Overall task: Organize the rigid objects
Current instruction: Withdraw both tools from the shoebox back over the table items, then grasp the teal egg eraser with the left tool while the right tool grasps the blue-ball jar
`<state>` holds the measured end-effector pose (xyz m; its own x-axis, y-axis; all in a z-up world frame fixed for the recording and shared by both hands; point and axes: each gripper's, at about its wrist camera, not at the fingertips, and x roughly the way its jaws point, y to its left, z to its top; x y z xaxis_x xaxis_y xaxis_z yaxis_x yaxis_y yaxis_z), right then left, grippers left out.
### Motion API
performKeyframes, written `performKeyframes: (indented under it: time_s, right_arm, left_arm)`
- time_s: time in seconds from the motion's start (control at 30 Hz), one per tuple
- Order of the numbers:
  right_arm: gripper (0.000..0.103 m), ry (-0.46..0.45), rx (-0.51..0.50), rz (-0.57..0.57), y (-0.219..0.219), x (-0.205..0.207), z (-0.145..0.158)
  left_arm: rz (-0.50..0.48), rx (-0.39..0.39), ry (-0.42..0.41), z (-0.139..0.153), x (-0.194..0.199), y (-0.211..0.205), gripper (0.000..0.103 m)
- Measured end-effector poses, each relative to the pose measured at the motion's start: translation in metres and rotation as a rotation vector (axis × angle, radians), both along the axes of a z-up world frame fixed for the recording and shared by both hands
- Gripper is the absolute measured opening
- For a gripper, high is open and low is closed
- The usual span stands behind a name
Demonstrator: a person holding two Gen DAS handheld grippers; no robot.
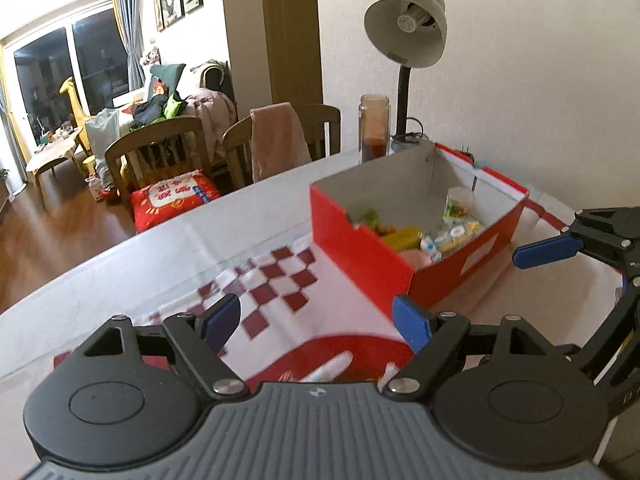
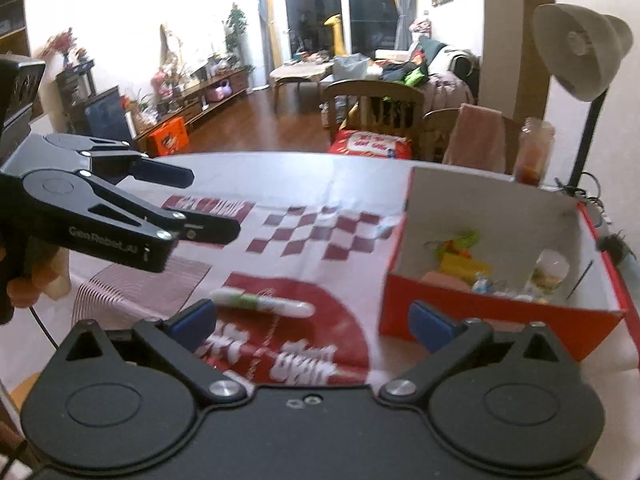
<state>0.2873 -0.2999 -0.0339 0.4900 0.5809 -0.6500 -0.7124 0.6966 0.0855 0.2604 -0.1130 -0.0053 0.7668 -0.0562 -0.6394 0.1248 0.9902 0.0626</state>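
Note:
A red open box (image 1: 360, 252) with white inner walls stands on the table and holds several small items, among them a yellow block (image 1: 404, 237) and a small clear jar (image 1: 458, 202). It also shows in the right wrist view (image 2: 496, 316). A white tube with a green label (image 2: 262, 303) lies on the red-and-white cloth (image 2: 320, 232), just ahead of my right gripper (image 2: 312, 318), which is open and empty. The tube shows partly in the left wrist view (image 1: 328, 368). My left gripper (image 1: 320, 318) is open and empty above the cloth, left of the box.
A grey desk lamp (image 1: 406, 28) and a glass jar (image 1: 374, 128) stand behind the box near the wall. Wooden chairs (image 1: 160, 148) stand along the table's far edge. The left gripper shows at the left in the right wrist view (image 2: 208, 208).

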Motion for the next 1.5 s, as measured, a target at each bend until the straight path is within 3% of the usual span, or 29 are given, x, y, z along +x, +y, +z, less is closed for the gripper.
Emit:
performKeyframes:
  time_s: [0.57, 0.87, 1.13, 1.5]
  right_arm:
    - [0.102, 0.041, -0.225, 0.195, 0.051, -0.048, -0.062]
    - [0.095, 0.044, -0.297, 0.281, 0.063, -0.052, -0.082]
    - [0.084, 0.029, -0.351, 0.394, 0.073, -0.049, -0.093]
    - [0.074, 0.045, -0.372, 0.472, 0.082, -0.034, -0.102]
  left_arm:
    - [0.159, -0.085, 0.167, -0.077, -0.078, 0.068, 0.083]
    - [0.143, -0.082, 0.245, -0.115, -0.095, 0.052, 0.083]
    - [0.091, -0.065, 0.261, -0.133, -0.095, 0.033, 0.083]
    - [0.118, -0.103, 0.298, -0.151, -0.089, 0.031, 0.083]
